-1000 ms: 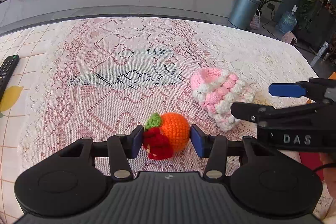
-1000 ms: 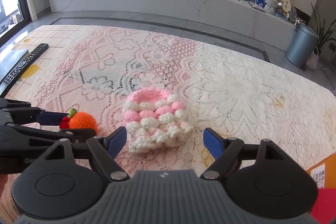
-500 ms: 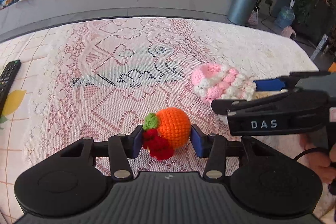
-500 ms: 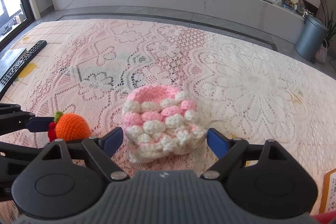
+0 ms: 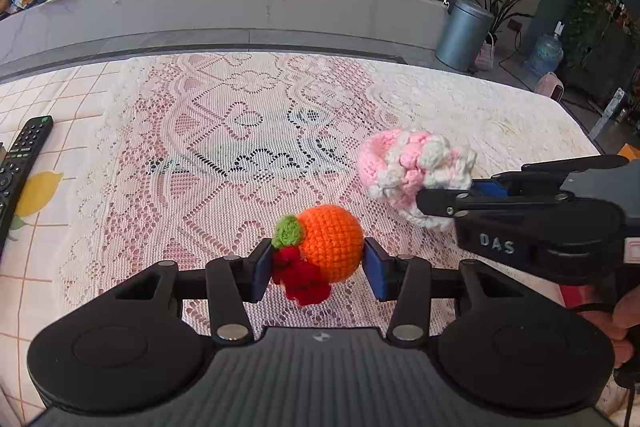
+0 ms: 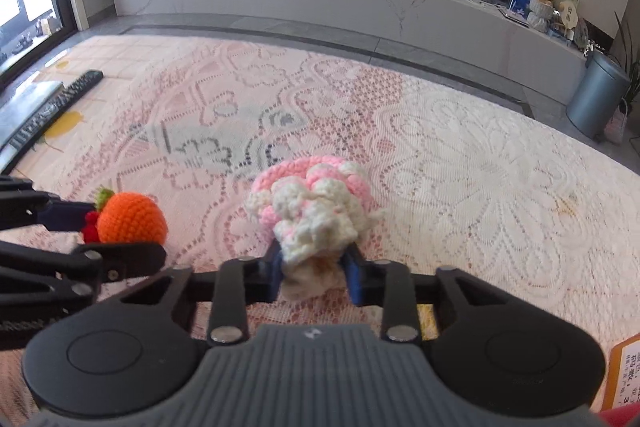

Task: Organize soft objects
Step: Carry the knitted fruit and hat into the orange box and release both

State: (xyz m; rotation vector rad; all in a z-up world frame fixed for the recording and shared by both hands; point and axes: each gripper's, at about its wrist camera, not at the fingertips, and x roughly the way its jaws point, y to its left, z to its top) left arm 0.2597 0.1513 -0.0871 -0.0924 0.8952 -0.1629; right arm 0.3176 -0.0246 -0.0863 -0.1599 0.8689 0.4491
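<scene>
Under you spreads the big lace tablecloth (image 5: 248, 147), white and pink, covering nearly the whole table. Out at its left edge lies a black remote control (image 5: 20, 163), flat on the checked cloth beneath, well apart from the action.

Now your tools. Your left gripper (image 5: 316, 267) is clamped on the orange crochet fruit (image 5: 332, 239), both blue pads pressed into its sides, the green leaf and red bits bunched against the left pad. Whether the fruit sits on the lace or just above it, I can't tell from here.

Your right gripper (image 6: 314, 275) has closed on the pink-and-white crochet pouch (image 6: 312, 203), pinching its near, white end so the yarn bulges up between the pads; the pink opening points away from you. In the left wrist view that pouch (image 5: 412, 171) juts out past the right tool's fingertips, tilted with its rim towards the left.

The two soft pieces are near each other, fruit on the left, pouch on the right, not touching.
</scene>
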